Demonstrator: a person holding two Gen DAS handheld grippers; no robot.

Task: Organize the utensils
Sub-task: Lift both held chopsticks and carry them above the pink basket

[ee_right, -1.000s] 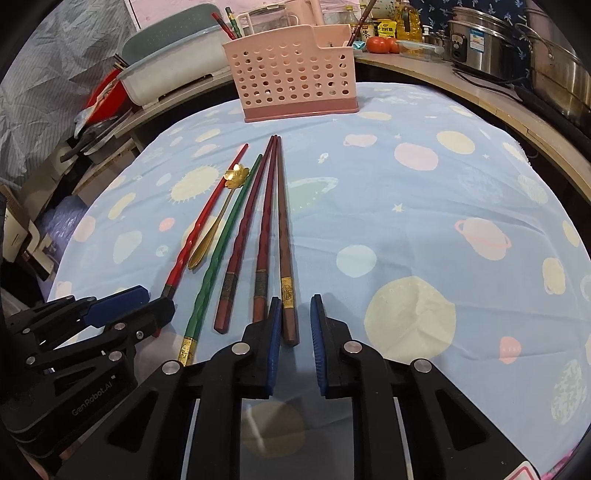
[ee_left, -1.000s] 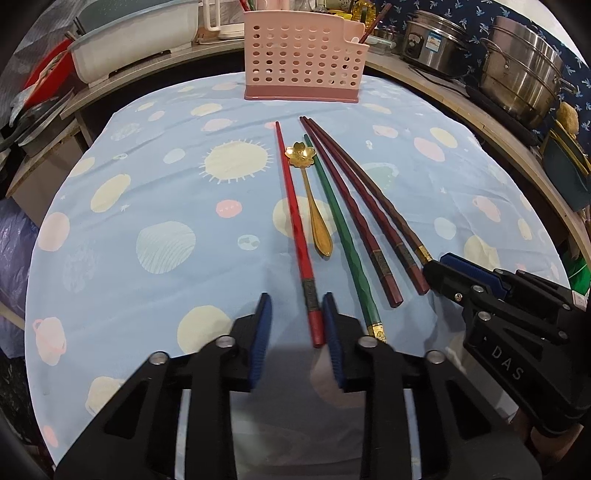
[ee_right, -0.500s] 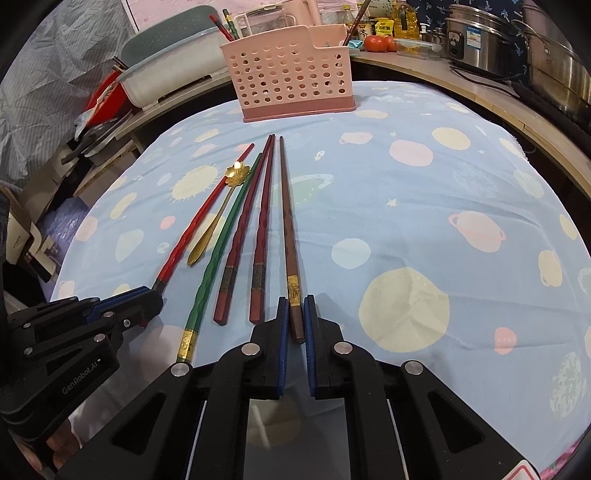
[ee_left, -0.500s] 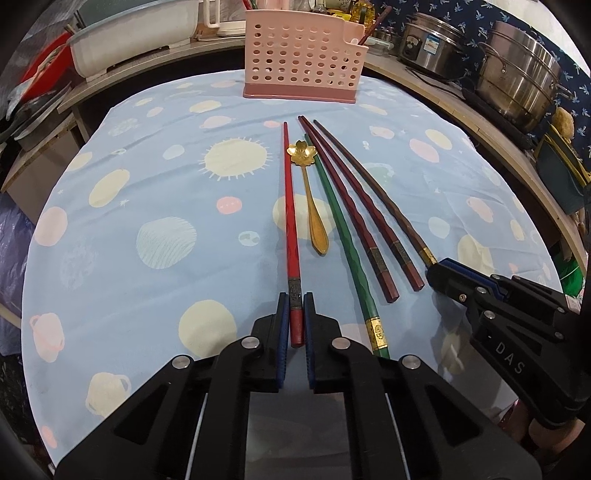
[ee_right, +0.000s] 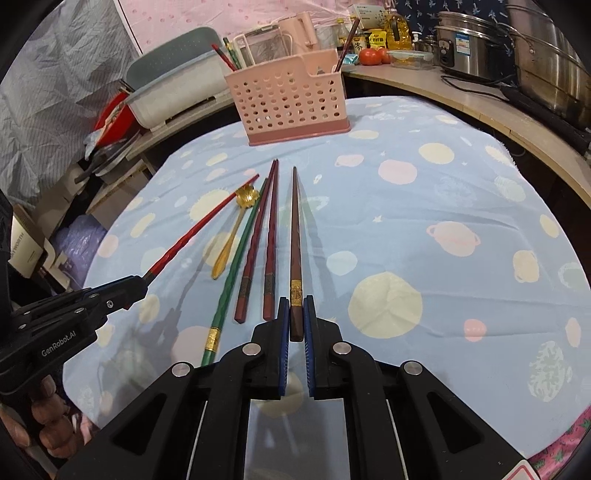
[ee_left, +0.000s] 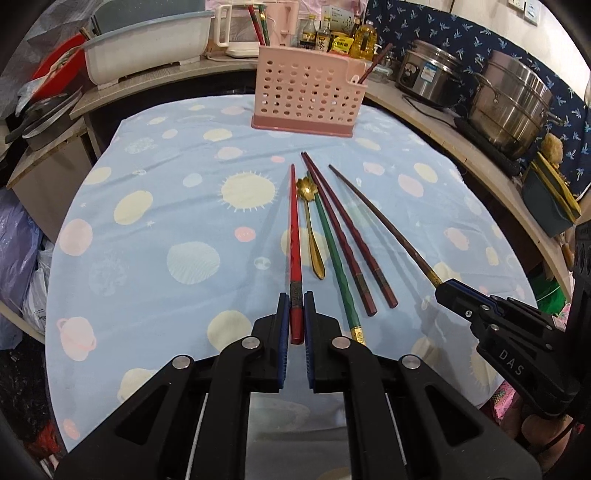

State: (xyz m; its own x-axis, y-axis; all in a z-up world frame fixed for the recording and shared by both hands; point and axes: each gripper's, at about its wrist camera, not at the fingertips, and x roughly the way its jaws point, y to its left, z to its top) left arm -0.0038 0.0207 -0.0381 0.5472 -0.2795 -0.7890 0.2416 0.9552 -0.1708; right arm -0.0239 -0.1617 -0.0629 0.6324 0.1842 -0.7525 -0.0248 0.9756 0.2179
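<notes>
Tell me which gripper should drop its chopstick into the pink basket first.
Probably right: the right gripper clamps the brown chopstick, whose tip points at the pink basket's front. The left gripper, clamping the red chopstick, looks similarly placed.

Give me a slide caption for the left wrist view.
Left gripper clamps the red chopstick; pink caddy waits beyond.

Tablecloth [ee_left: 155,236] is light blue with pastel planets and suns all over it. Counter behind the table is pretty packed: a white-and-grey plastic tub [ee_left: 147,51] on the left with a red basin [ee_left: 55,70] tucked beside it, a pink kettle [ee_right: 297,31], some sauce bottles [ee_left: 317,37] and a yellow oil bottle [ee_left: 365,38]. Over on the right there's a rice cooker [ee_left: 428,74] and a big stainless steamer pot [ee_left: 513,96]. Tomatoes [ee_right: 373,55] sit near a clear container.
</notes>
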